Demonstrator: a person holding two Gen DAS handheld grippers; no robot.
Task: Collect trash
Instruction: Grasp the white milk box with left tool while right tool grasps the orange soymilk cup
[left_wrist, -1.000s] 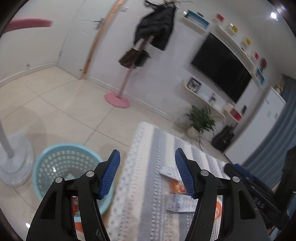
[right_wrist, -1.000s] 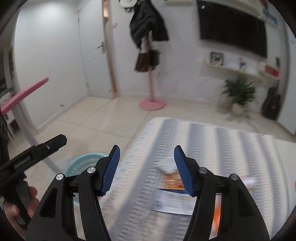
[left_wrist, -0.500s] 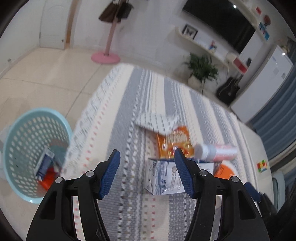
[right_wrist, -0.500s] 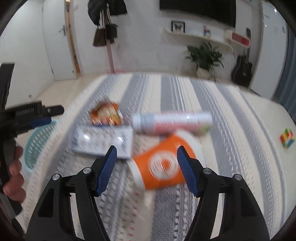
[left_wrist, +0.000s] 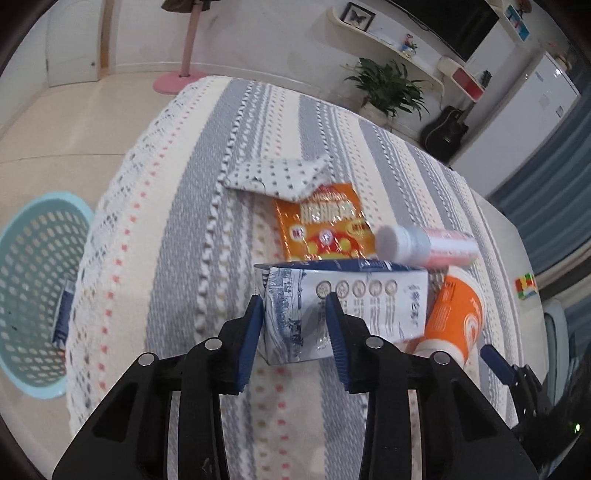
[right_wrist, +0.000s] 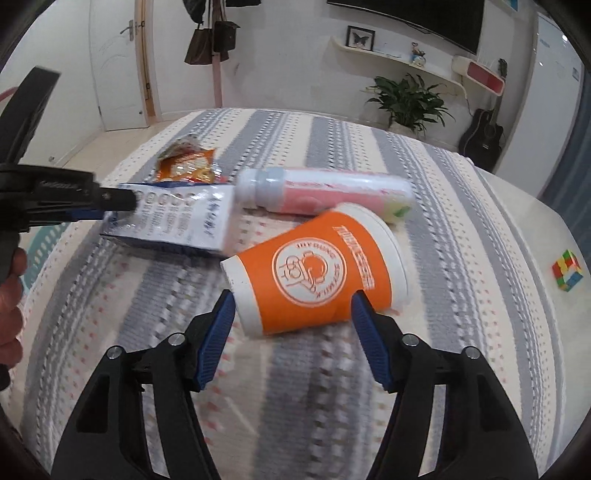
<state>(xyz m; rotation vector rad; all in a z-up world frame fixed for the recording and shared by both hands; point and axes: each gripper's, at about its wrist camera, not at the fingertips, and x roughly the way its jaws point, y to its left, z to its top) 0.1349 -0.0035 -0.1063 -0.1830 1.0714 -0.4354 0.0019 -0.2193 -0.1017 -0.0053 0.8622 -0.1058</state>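
My left gripper (left_wrist: 294, 325) is closing on the near end of a blue-and-white carton (left_wrist: 369, 306) lying on the striped cover (left_wrist: 184, 258); both pads touch its sides. The right wrist view shows the carton (right_wrist: 177, 221) with a left finger over its end. My right gripper (right_wrist: 294, 321) straddles an orange paper cup (right_wrist: 314, 269) lying on its side. Its jaws are closing, the pads flanking the cup with a sliver of gap. A pink bottle (right_wrist: 332, 188) with a white cap, an orange snack packet (left_wrist: 325, 225) and a folded spotted wrapper (left_wrist: 280, 177) lie just beyond.
A teal mesh basket (left_wrist: 26, 258) stands on the floor left of the covered surface, with a small carton inside. A colourful puzzle cube (right_wrist: 567, 269) rests near the right edge. A hand (right_wrist: 11, 295) holds the left gripper. A plant, guitar and coat stand line the far wall.
Both grippers dropped toward the trash and tipped downward. The left jaws narrowed onto the carton's end; the right jaws came down around the orange cup and narrowed a little.
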